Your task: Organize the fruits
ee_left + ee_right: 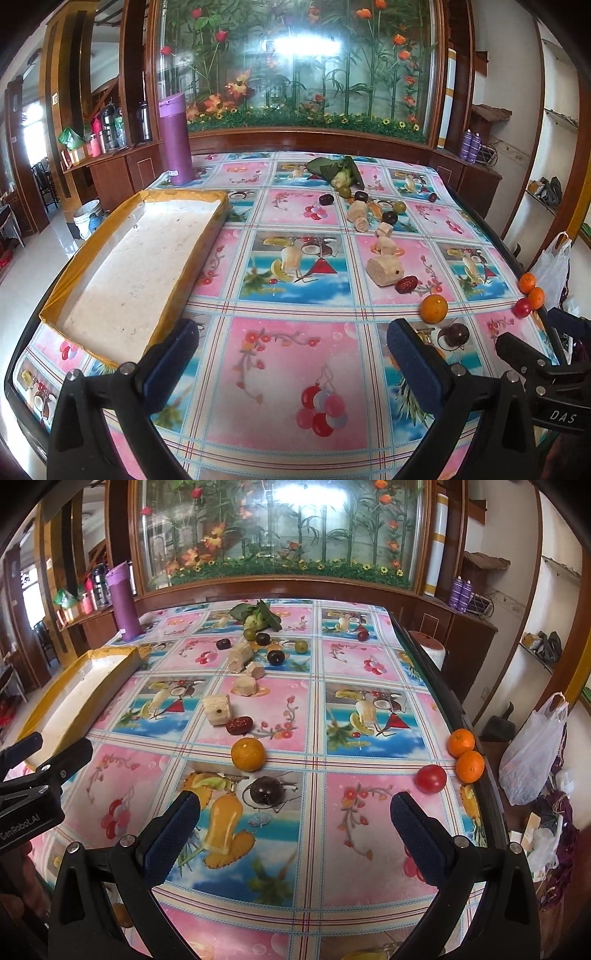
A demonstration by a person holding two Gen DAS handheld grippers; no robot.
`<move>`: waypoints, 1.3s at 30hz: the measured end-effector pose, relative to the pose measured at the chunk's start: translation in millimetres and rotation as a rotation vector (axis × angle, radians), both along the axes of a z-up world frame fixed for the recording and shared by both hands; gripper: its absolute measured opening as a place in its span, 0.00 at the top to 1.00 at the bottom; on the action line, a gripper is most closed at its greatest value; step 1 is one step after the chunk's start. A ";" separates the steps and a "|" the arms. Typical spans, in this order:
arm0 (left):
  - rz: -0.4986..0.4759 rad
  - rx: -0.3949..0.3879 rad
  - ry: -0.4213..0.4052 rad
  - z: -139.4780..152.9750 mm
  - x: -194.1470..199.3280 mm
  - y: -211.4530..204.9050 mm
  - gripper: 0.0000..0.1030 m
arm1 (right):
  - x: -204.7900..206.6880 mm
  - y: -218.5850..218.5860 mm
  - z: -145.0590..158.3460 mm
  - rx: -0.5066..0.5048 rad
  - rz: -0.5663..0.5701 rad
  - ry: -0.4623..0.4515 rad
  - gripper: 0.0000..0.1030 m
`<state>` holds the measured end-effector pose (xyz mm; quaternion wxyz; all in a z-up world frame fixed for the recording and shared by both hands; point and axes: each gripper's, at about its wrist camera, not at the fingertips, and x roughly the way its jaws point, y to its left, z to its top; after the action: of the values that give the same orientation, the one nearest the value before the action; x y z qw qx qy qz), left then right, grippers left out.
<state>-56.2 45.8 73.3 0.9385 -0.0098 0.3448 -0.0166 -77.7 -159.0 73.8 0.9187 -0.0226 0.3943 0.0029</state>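
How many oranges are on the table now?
3. One orange lies near the middle, beside the dark red date. Two more sit touching at the table's right edge, next to the red tomato. None seems hidden.

From my seat the desk [362,849] wears a glossy, smooth plastic-looking cloth that throws back glare. My left gripper [291,354] has matt black plastic arms with metal rivets, and its fingers [173,362] carry dimpled blue rubbery pads. The tray [122,210] looks like shiny yellow taped card around a rough white foam floor. The orange [248,753] has pebbled skin; the tomato [431,778] is slick.
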 end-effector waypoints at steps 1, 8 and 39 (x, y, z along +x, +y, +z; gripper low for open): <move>0.001 -0.002 0.000 -0.4 -0.7 0.6 0.00 | -0.5 0.9 0.6 -0.005 0.000 -0.003 0.00; -0.003 0.004 -0.024 2.9 -5.2 0.2 0.00 | -5.2 3.5 1.0 -0.008 -0.006 -0.013 0.00; 0.034 0.033 0.016 -3.8 8.2 10.3 0.00 | 1.3 4.5 -6.0 -0.069 0.020 -0.006 0.00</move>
<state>-48.0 56.1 69.5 0.9359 -0.0001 0.3523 0.0051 -76.5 -154.5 67.8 0.9184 -0.0585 0.3913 -0.0015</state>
